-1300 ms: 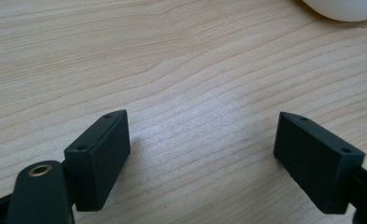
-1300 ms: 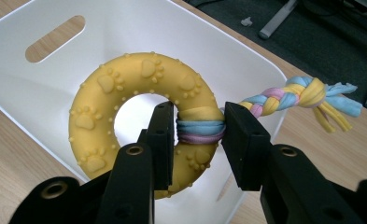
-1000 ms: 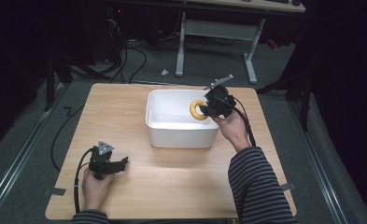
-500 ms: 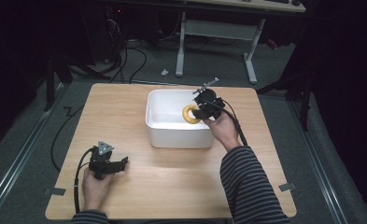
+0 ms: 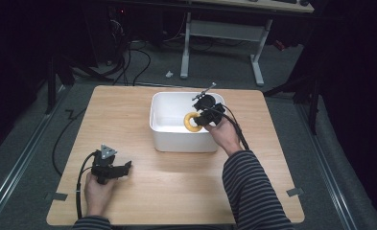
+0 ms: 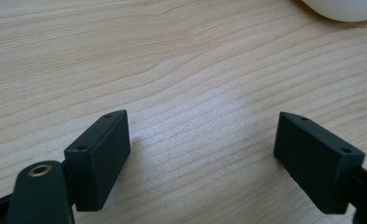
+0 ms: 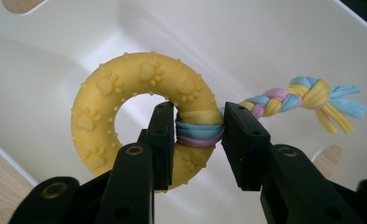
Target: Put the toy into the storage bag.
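A yellow rubber ring toy with paw prints and a braided pastel rope tail hangs inside the white bin. My right gripper is shut on the ring where the rope wraps it, one jaw through the hole. In the high view the ring sits at my right gripper, over the bin's right half. My left gripper rests open on the table's front left, and in its own view my left gripper has bare wood between its jaws.
The wooden table has free room in front of and left of the bin. A corner of the bin lies well ahead of the left gripper. Cables trail off the table's left side, and a desk frame stands behind.
My right gripper has carried the yellow ring toy leftward and lower, from the bin's right rim to inside the bin. The left gripper has stayed still.
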Motion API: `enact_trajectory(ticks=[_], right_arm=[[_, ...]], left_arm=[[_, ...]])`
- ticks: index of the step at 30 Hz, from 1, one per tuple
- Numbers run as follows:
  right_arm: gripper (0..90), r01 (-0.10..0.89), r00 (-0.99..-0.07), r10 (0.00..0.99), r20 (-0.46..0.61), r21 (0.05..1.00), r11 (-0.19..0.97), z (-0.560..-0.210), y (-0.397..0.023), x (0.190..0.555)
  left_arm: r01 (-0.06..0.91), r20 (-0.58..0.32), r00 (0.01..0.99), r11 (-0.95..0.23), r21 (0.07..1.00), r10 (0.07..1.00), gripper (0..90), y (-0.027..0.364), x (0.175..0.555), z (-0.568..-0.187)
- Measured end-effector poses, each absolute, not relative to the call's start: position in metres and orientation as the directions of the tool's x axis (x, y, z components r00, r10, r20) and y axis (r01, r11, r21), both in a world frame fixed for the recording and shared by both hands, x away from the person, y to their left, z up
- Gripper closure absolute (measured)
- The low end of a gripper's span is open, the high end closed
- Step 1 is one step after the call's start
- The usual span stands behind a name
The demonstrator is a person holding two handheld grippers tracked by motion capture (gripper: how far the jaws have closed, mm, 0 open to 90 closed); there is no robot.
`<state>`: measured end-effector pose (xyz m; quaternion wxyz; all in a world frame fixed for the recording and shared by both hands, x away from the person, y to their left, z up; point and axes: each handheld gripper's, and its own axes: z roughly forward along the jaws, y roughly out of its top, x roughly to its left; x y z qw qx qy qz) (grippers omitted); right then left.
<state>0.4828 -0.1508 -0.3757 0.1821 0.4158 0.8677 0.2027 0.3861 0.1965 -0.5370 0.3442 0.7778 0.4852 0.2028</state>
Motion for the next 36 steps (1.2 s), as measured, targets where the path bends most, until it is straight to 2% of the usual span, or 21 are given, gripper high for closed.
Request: enact_trajectory(ticks=[13, 22, 24, 25, 26, 30, 36], right_arm=[[65.6, 0.645, -0.625, 0.771, -0.122, 0.475, 0.598, -0.38, -0.145, 0.478], [65.1, 0.674, -0.611, 0.788, -0.082, 0.469, 0.571, -0.383, -0.148, 0.481], [63.5, 0.676, -0.607, 0.791, -0.078, 0.473, 0.565, -0.383, -0.149, 0.48], [58.1, 0.666, -0.617, 0.784, -0.073, 0.482, 0.569, -0.383, -0.151, 0.48], [56.4, 0.674, -0.609, 0.79, -0.069, 0.481, 0.561, -0.383, -0.151, 0.478], [54.8, 0.663, -0.611, 0.788, -0.082, 0.492, 0.565, -0.38, -0.154, 0.475], [53.8, 0.643, -0.58, 0.81, -0.084, 0.564, 0.519, -0.368, -0.174, 0.466]], left_arm=[[0.615, -0.025, 0.446, -0.286, 0.735, 0.895, 19.1, 0.197, 0.386, -0.537], [0.615, -0.021, 0.447, -0.29, 0.733, 0.894, 19.2, 0.197, 0.386, -0.537], [0.614, -0.021, 0.445, -0.288, 0.734, 0.895, 19.2, 0.197, 0.386, -0.537], [0.615, -0.023, 0.445, -0.286, 0.735, 0.895, 19.2, 0.197, 0.387, -0.537], [0.615, -0.023, 0.445, -0.286, 0.735, 0.895, 19.2, 0.197, 0.387, -0.537], [0.615, -0.025, 0.445, -0.286, 0.735, 0.895, 19.3, 0.197, 0.387, -0.537], [0.614, -0.018, 0.444, -0.29, 0.734, 0.896, 19.3, 0.197, 0.387, -0.537]])
